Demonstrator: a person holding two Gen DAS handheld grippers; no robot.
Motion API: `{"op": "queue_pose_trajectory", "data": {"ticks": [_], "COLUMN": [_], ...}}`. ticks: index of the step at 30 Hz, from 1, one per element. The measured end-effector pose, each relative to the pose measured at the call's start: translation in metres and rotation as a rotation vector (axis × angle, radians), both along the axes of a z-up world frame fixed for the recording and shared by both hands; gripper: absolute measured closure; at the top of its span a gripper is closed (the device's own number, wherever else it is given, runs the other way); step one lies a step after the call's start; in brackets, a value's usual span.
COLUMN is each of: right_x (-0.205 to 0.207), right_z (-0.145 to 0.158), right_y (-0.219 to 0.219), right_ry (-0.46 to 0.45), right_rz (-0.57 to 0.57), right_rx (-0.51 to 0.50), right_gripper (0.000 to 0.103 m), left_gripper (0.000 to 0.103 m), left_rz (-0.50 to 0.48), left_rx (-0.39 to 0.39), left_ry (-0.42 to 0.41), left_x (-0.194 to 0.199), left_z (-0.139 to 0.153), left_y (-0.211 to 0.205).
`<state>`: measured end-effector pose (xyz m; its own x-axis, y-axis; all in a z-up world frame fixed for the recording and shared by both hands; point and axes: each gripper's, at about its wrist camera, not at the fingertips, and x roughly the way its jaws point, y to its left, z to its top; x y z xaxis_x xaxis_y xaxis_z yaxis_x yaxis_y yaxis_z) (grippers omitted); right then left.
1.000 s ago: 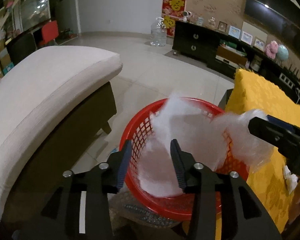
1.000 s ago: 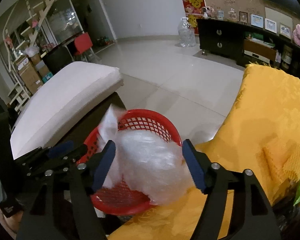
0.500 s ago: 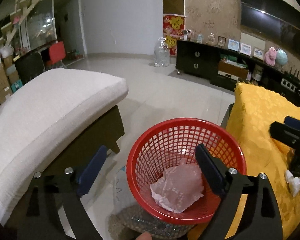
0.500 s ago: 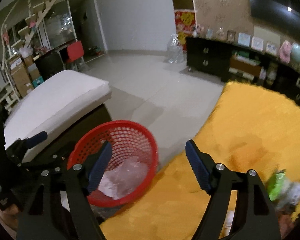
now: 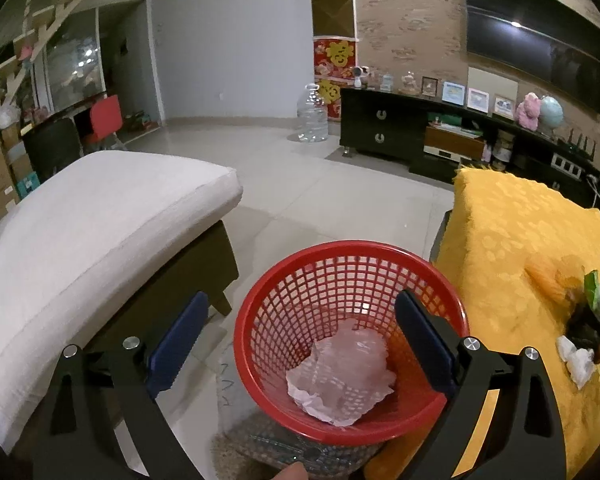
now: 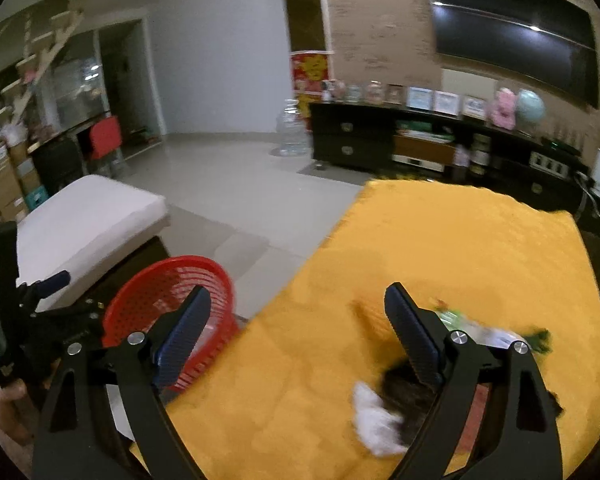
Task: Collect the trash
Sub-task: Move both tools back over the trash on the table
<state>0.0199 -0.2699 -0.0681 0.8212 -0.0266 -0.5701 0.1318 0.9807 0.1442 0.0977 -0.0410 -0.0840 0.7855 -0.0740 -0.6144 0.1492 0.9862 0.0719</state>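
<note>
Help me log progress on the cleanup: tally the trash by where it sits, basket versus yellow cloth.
In the red basket: 1, a crumpled plastic wrap.
On the yellow cloth: 1 heap of scraps; the pieces blur together, so I cannot count them.
Total: 2 lots.

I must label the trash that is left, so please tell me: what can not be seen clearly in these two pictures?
- Trash pile on the yellow cloth, right wrist view: motion blur, and the right gripper covers part.
- Same pile, left wrist view: cut by the right edge.
- Red basket bottom: crumpled plastic covers it.
</note>
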Motion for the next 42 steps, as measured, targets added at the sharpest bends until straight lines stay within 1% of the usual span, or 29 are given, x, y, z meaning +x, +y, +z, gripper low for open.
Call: {"op": "queue_pose_trajectory", "data": {"ticks": [6,10,15,17,20,23,28,32,36,38,42], "right_x": [-0.037,-0.061,-0.096,-0.11,-0.124,-0.132,-0.141,-0.147,-0.15,-0.151,-0.155], "right_z": [-0.011,-0.02,-0.03,-0.035,-0.04,-0.045,-0.052,-0.053,-0.055,-0.057,-0.059], "right_y": [-0.033,-0.048,-0.071,-0.082,-0.092,-0.101,-0.114,-0.121,-0.127,-0.131,-0.139], "right_ry": [0.033,0.053,0.081,0.094,0.104,0.104,0.107,0.098,0.091,0.091,0.092], "right_rz": [-0.119,-0.183,-0.277,-0.326,-0.373,-0.397,-0.41,-0.401,-0.399,-0.402,-0.419], "right_rx": [-0.007,-0.015,0.001,-0.01,-0.001,0.011,0.051,0.074,0.101,0.119,0.157], "right_gripper": [0.017,0.017,0.017,0.017,0.017,0.017,0.017,0.017,0.017,0.017,0.017], "left_gripper": [0.012,0.012,0.012,0.012,0.012,0.012,0.012,0.012,0.012,0.012,0.012], "left_rz": [-0.025,-0.051,-0.103,-0.122,-0.172,-0.229,-0.337,-0.438,-0.53,-0.576,-0.626], "left_rx": [0.01,0.014,0.003,0.001,-0.014,-0.013,0.014,0.07,0.106,0.11,0.095], "left_ry": [0.002,0.003,0.02,0.024,0.049,0.067,0.097,0.11,0.128,0.149,0.207], "left_x": [-0.008,-0.013,-0.023,-0.028,-0.036,-0.047,-0.064,-0.08,-0.09,-0.092,-0.087], "left_z": [-0.001,-0.001,-0.002,-0.003,-0.006,-0.007,-0.014,-0.027,-0.037,-0.042,-0.055], "left_y": [-0.013,-0.023,-0.035,-0.04,-0.05,-0.066,-0.101,-0.137,-0.169,-0.185,-0.211]}}
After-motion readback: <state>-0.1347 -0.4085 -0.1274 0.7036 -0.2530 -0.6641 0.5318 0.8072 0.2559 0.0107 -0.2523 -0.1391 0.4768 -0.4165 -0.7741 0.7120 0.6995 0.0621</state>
